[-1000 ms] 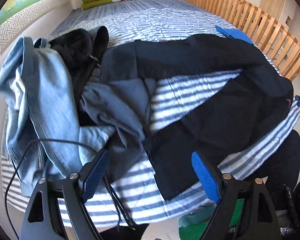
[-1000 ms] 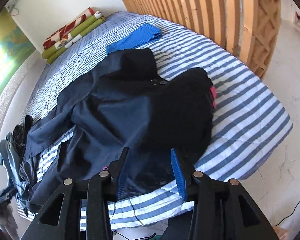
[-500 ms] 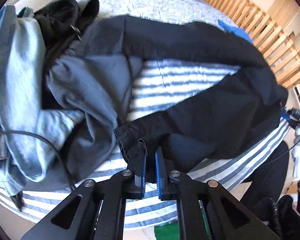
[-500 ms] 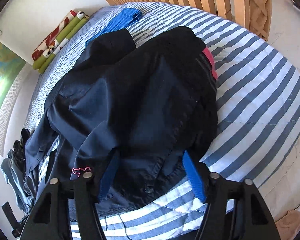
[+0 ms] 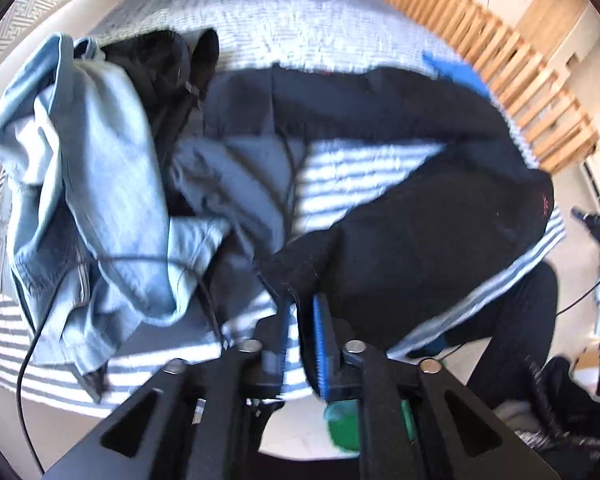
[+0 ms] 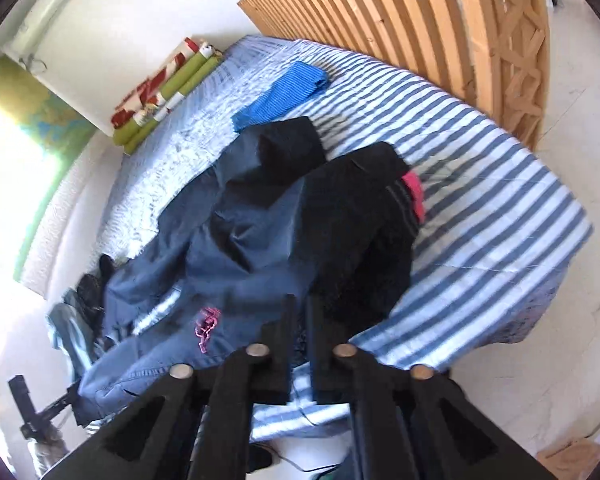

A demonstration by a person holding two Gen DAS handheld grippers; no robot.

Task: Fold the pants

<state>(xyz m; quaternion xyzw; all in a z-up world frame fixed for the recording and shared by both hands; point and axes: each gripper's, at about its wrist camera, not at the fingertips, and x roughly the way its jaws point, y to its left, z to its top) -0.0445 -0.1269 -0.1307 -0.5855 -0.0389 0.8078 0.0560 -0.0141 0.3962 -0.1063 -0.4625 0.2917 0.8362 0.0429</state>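
Observation:
Dark navy pants (image 5: 420, 232) lie spread across the striped bed (image 5: 364, 168). In the left wrist view my left gripper (image 5: 300, 320) pinches the hem of the near leg, which is lifted off the sheet; its jaws are opening slightly with the cloth still between them. The right wrist view shows the same pants (image 6: 252, 240) bunched, with a pink logo (image 6: 206, 326) and pink waistband lining (image 6: 414, 196). My right gripper (image 6: 299, 316) is shut on the waist edge, with dark cloth between its fingers.
Light-blue jeans (image 5: 92, 168) and a black garment (image 5: 160, 64) are heaped at the left of the bed, with a black cable (image 5: 140, 258) over them. A folded blue cloth (image 6: 284, 92), rolled blankets (image 6: 164, 92) and a slatted wooden frame (image 6: 400, 32) lie beyond. A person's dark-clad leg (image 5: 512, 320) stands at the bed's edge.
Both grippers went from open to closed on the pants: the left took the leg hem and lifted it, the right closed on the waist edge and pulled back, bunching the cloth.

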